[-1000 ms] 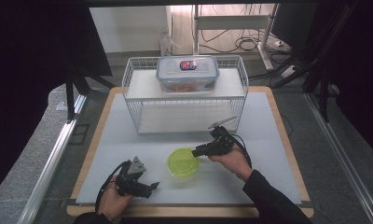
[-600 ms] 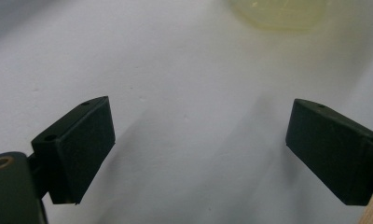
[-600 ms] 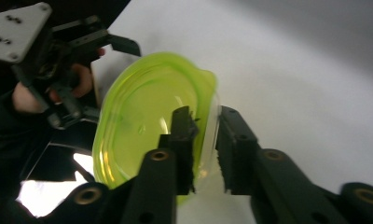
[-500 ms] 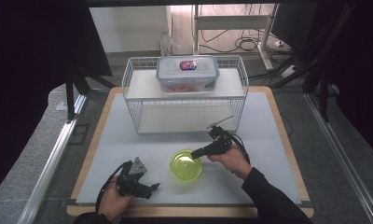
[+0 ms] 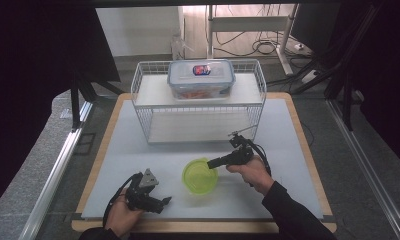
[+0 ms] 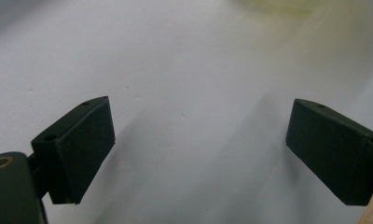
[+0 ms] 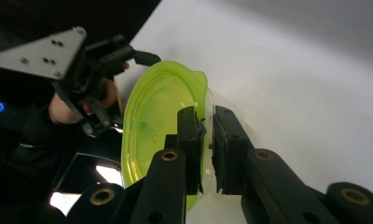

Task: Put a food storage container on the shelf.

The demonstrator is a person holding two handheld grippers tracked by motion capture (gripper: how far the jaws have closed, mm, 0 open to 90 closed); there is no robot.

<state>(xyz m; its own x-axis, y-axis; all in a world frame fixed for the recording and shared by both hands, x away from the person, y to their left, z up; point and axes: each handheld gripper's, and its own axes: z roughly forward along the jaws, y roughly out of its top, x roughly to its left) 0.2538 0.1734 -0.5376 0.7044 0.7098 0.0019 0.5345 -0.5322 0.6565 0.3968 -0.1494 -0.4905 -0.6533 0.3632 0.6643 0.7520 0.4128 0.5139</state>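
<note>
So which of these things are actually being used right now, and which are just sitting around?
In use:
- green bowl, its rim pinched
- right gripper, jaws just closed on that rim

Just sitting there:
- left gripper, jaws open over bare table
- white wire rack
- clear lidded food container on top of the rack
- white table mat

the green bowl (image 6: pixel 278 4) is a blur cut by the top edge in the left gripper view; the food in the lidded box (image 5: pixel 201 80) is too small to tell.
</note>
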